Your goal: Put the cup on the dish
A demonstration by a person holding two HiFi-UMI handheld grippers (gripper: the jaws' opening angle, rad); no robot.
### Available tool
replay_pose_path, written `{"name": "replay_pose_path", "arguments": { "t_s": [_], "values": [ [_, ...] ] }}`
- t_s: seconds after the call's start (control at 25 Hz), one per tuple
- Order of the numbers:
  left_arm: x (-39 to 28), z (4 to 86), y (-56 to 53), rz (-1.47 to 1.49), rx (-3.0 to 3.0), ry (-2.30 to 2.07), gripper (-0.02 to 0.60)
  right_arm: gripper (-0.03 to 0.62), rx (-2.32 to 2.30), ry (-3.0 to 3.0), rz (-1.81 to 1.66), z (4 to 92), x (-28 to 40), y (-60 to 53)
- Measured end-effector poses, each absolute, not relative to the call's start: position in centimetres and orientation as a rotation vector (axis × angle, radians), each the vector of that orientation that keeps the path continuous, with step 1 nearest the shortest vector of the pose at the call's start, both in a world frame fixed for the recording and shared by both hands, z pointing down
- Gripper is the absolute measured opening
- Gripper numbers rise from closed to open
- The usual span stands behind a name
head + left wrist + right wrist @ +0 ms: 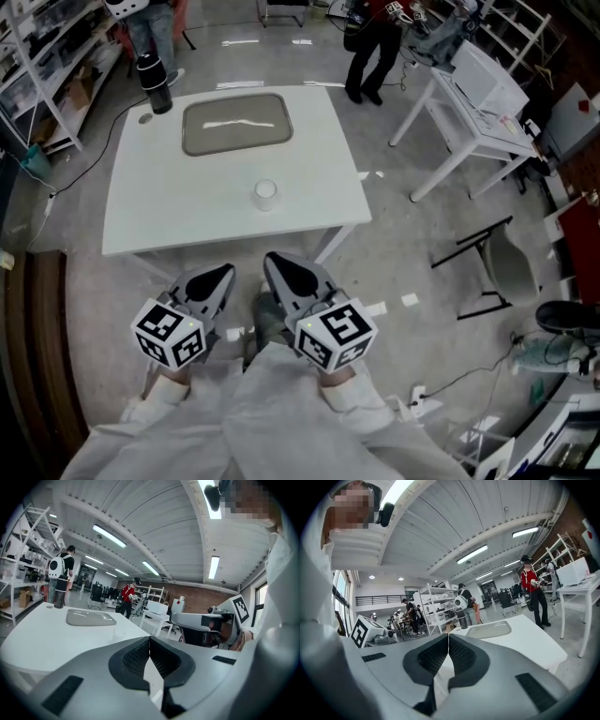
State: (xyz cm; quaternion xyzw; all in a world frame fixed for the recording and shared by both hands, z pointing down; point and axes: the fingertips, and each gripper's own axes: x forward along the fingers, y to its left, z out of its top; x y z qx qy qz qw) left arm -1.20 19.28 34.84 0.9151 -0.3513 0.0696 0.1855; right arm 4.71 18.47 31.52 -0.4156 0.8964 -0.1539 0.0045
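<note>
**A:** The cup [265, 193] stands upright on the white worktop [150, 206]. It is near the grey dish [236, 125] but apart from it, on the person's side.

**B:** The left gripper [223, 274] and right gripper [275, 262] hang short of the worktop's edge, each with fingers pressed together on nothing.

**A:** That cup looks small and thin-walled. It's probably light and slick, and easily tipped.

**B:** A gentle pinch across the side wall at mid-height seems safest.

The desk [187, 220] is smooth, matt white. The dish [235, 125] is grey and glossy, catching streaks of light. The cup [265, 193] looks like pale translucent plastic. The left tongs [150, 640] and right tongs [448, 636] have matt grey plastic shells and black, finely ribbed pads [137, 658].
</note>
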Motion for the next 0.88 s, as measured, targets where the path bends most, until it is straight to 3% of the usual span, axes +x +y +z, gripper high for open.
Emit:
{"name": "replay_pose_path", "arguments": {
  "t_s": [0.88],
  "values": [
    [1.5,35.3,-5.0,0.174,2.492,-1.106,0.008,0.014,-1.137,2.905,-0.518,31.4,6.1,-6.2]
  ]
}}
